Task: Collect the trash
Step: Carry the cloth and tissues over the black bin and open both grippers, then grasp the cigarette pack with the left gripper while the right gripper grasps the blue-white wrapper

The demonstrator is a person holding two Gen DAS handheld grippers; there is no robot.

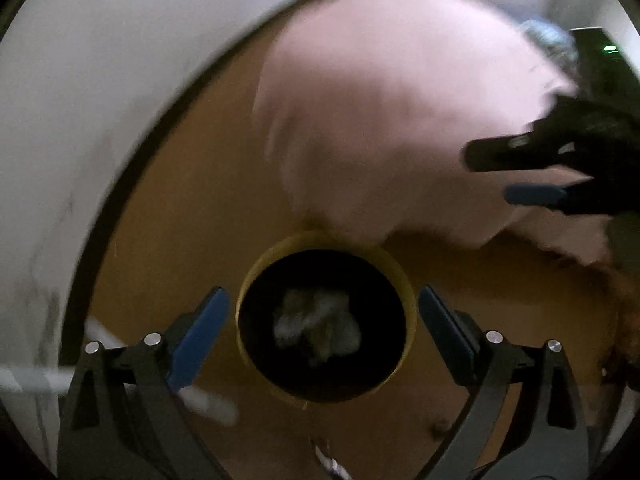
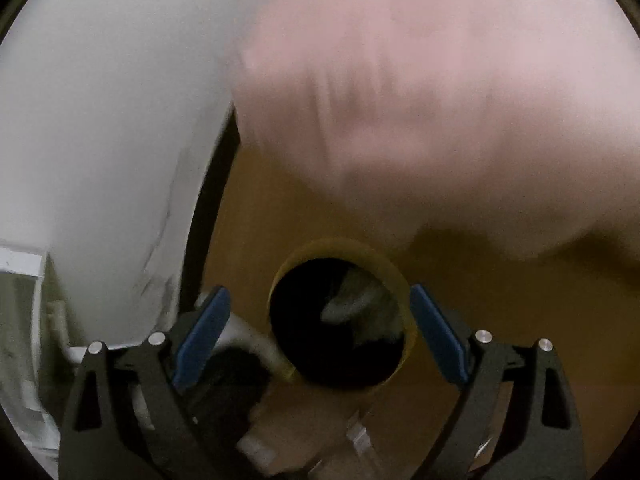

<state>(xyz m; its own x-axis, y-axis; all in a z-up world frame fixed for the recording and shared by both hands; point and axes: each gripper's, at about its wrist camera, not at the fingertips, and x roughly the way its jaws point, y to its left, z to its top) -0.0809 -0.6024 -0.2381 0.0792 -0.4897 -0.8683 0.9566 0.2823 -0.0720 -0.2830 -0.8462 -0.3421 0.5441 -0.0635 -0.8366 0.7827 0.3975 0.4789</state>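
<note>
Trash was seen inside a round yellow bin (image 1: 404,276) that stood on a brown floor (image 1: 160,208). A crumpled grey-white wad (image 1: 318,326) lay at the dark bottom of the bin, and the same bin (image 2: 394,268) with a pale scrap (image 2: 348,306) in it was shown in the right wrist view. A big soft pink thing (image 1: 380,120), maybe a bag or a pillow, was blurred just behind the bin and hung over its far edge.

The left gripper (image 1: 324,332) was held above the bin, with its jaws spread wide and nothing between them. The right gripper (image 2: 320,334) was held the same way, with its jaws spread wide and empty too. It was also caught at the right edge of the left wrist view (image 1: 532,176), just in front of the pink thing.

The wad was judged to be light and squashy, so it could be pinched anywhere on its puffy top. The bin was judged to be stiff and light and best taken by its rim.

No words or labels could be read, because everything was too blurry.
</note>
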